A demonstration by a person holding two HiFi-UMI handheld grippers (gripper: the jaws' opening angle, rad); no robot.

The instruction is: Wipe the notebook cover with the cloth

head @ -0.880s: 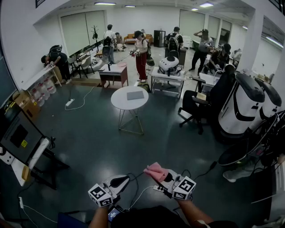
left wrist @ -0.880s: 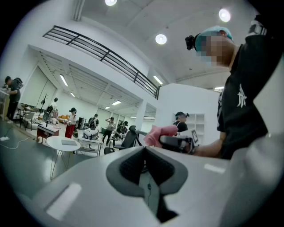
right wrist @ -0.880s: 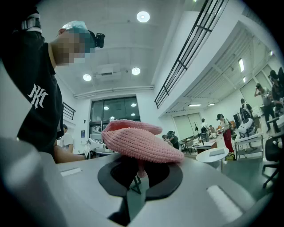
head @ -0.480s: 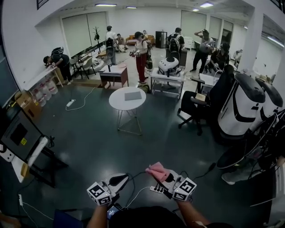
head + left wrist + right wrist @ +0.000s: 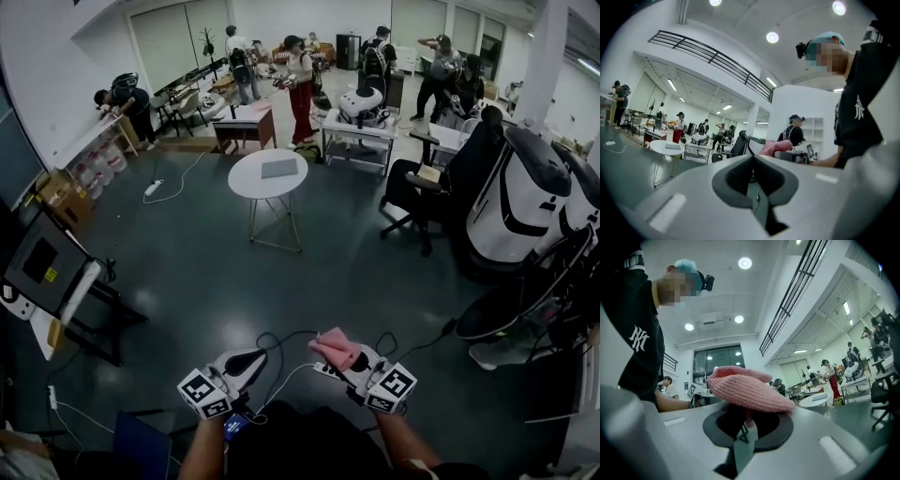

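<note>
A grey notebook lies on a small round white table far ahead across the room. In the head view both grippers hang low near the person's body. A folded pink cloth sticks out of my right gripper, which is shut on it. The right gripper view shows the cloth draped over the closed jaws, with the table far off at the right. My left gripper is shut with nothing in it; in its own view the jaws meet, and the cloth shows beyond them.
Dark floor with cables and a power strip lies below the grippers. A black monitor stand is at the left, white robot shells and an office chair at the right. Several people stand by desks at the back.
The round table with the notebook now sits higher in the head view, and more floor shows. Both grippers stay low and close together, the right one still holding the cloth.
</note>
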